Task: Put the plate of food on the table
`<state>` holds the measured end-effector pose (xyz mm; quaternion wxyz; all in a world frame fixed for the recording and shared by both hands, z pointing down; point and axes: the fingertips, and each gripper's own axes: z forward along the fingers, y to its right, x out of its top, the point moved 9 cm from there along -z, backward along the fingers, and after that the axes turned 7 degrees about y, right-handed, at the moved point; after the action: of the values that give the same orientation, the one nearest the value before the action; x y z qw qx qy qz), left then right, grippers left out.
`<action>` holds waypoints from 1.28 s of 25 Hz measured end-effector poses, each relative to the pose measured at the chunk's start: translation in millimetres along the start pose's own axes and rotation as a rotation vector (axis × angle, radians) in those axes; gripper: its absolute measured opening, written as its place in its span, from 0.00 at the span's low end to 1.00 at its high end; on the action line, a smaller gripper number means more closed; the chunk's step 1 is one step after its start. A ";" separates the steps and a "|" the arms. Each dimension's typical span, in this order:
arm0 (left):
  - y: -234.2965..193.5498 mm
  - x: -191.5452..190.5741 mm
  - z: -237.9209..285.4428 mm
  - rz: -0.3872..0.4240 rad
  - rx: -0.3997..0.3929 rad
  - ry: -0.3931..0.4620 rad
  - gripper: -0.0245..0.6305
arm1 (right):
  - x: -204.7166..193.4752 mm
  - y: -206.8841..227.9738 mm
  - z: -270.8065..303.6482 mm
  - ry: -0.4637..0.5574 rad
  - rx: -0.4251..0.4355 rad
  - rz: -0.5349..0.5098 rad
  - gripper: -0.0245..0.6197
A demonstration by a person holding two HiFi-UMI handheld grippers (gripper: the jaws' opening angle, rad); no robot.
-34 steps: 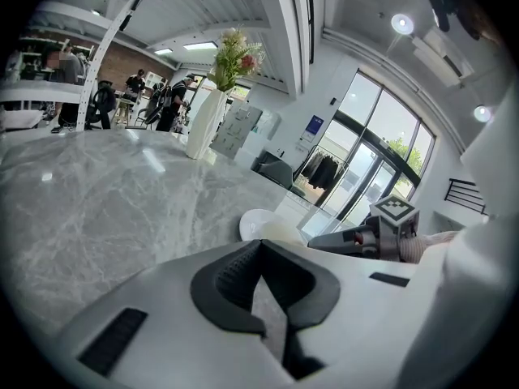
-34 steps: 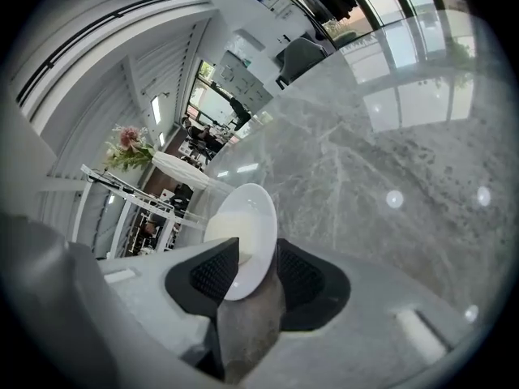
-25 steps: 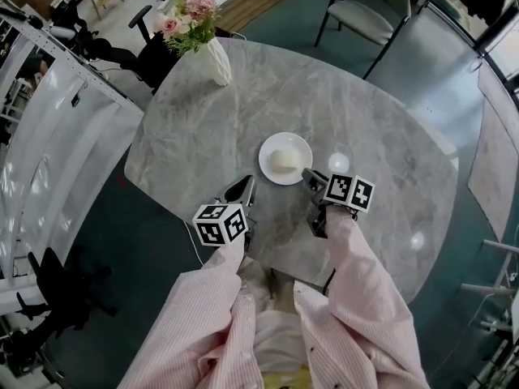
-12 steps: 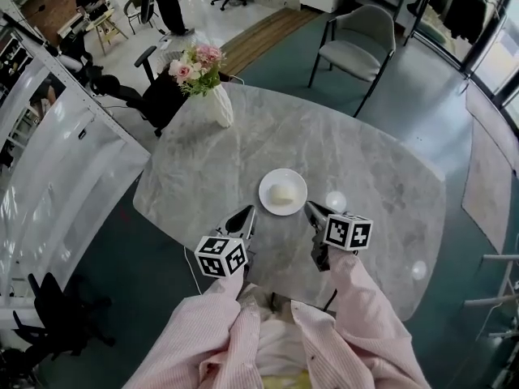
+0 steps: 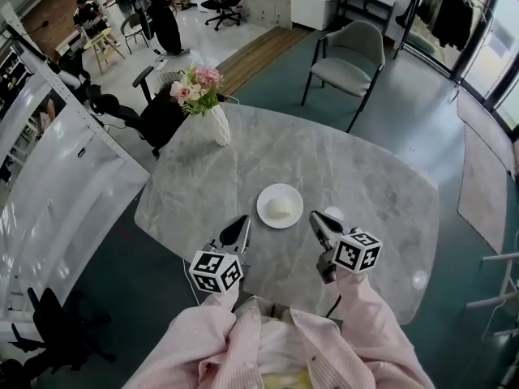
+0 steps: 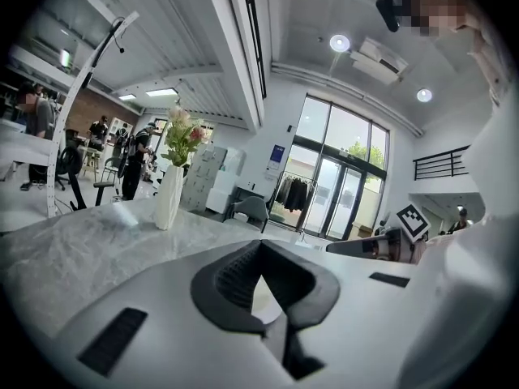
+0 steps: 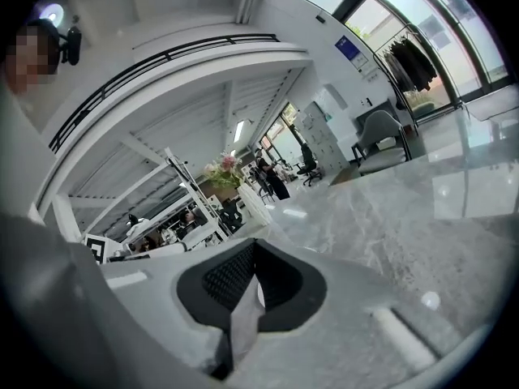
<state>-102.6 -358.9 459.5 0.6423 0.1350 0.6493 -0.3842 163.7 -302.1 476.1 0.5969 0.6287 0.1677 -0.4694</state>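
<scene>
Both grippers have drawn back toward the person since a second ago. The left gripper (image 5: 238, 232) has its jaws together on nothing. The right gripper (image 5: 322, 225) is likewise closed and empty. It then sat at the rim of the plate (image 5: 264, 209) and is now clear of it. The plate, with pale food (image 5: 280, 208) on it, rests on the table (image 5: 365, 177) just beyond the two tips, unmoved. Farther off, the vase (image 5: 220, 126) and chair (image 5: 349, 63) show more fully.
</scene>
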 end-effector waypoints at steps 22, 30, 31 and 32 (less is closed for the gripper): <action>1.2 34.5 -23.5 0.141 0.085 0.150 0.03 | 37.2 -18.6 -32.7 0.204 0.002 -0.190 0.05; -3.2 38.5 -25.3 0.146 0.107 0.161 0.03 | 40.7 -13.6 -32.7 0.219 -0.014 -0.201 0.05; -3.4 39.5 -25.4 0.147 0.109 0.162 0.03 | 41.5 -13.3 -32.9 0.220 -0.016 -0.202 0.05; -3.7 40.6 -25.6 0.149 0.111 0.163 0.03 | 42.2 -13.1 -33.1 0.222 -0.017 -0.203 0.05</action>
<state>-129.4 -357.0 419.5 0.6058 0.2488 0.6652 -0.3587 187.8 -283.8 429.9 0.5297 0.6514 0.2992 -0.4533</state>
